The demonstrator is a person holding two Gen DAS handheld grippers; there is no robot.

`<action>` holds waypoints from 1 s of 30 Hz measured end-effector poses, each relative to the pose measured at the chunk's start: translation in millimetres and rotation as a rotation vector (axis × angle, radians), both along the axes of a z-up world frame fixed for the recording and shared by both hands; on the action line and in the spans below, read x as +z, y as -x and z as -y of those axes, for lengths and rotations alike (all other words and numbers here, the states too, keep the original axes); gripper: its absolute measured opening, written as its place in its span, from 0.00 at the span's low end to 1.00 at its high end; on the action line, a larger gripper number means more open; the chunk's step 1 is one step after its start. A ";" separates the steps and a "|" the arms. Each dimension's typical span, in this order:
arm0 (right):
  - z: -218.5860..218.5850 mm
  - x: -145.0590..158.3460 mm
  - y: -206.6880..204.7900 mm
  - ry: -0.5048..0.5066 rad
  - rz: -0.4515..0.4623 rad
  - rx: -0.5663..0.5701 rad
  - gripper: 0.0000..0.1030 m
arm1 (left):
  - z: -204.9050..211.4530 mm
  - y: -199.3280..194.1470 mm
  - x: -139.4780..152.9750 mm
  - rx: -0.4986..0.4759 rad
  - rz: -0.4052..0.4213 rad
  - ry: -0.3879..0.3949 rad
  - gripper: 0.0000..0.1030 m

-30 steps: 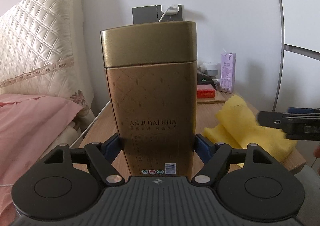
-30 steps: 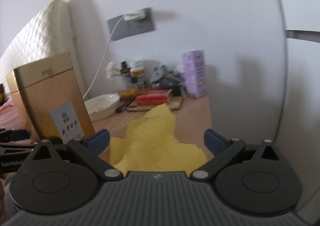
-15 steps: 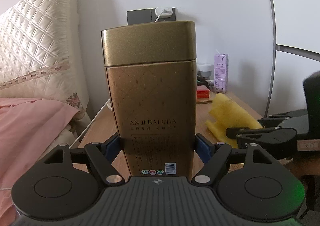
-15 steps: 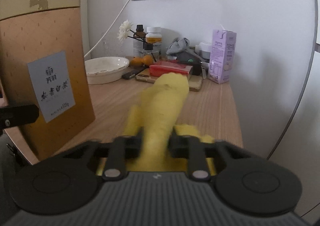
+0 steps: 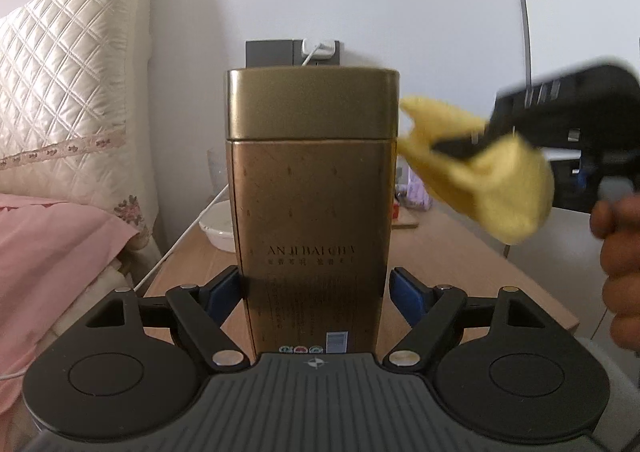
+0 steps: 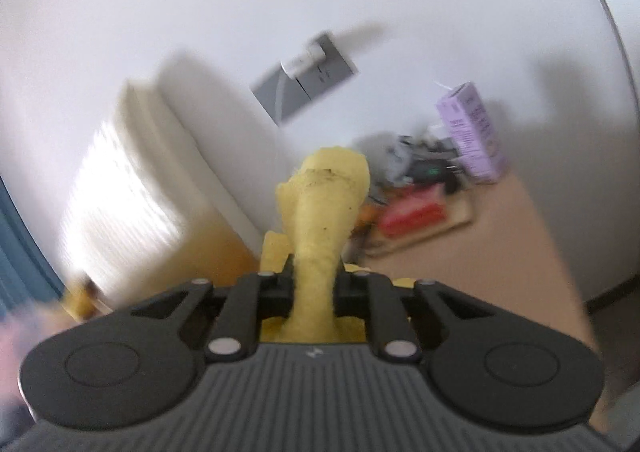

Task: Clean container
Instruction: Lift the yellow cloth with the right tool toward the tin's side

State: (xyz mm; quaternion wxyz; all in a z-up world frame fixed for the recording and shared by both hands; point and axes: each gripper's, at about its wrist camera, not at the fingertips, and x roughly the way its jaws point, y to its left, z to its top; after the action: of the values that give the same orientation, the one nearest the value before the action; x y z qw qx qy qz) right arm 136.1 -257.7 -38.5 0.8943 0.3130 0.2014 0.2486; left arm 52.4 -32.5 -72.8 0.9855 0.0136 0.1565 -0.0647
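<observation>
On the far left we see a quilted cream headboard [image 5: 68, 92] and pink bedding [image 5: 52, 252], a bed pressed against a pale wooden table [image 5: 460, 252] that runs back to a white wall with a grey socket plate and a white plug [image 5: 294, 52]. At the centre stands the tall, rectangular gold metal tin with its lid on [image 5: 314, 188], upright, its base low between the blue pads of our left hand-held gripper [image 5: 316, 292]; the left pad appears to press its side, while a thin gap shows at the right pad, so we judge it braced more than squeezed. The tin looks stiff and smooth, probably light and slippery, and tall enough to tip, so a low hold on its two narrow sides seems the safest place. To the right, level with the lid and just beside its edge, hangs a soft, crumpled yellow cleaning cloth [image 5: 492, 180], limp and easily folded, pinched in the narrow closed jaws of our right hand-held gripper [image 6: 314, 294]; whether the cloth touches the tin we cannot tell, as it is blurred. Farther right at the back of the table sit a lilac drink carton [image 6: 470, 132], a red box [image 6: 412, 218] and small clutter too blurred to name.
</observation>
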 end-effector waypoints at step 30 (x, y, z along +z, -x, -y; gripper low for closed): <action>-12.9 -43.1 -1.5 -0.353 -0.135 -0.004 0.16 | 11.4 10.2 -11.8 -0.023 0.078 -0.053 0.77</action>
State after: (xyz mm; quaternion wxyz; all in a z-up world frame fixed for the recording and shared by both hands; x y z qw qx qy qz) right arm 137.6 -244.8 -81.5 0.8103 0.4814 0.2137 0.2569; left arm 42.2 -43.9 -84.6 0.9893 0.0439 0.1195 -0.0713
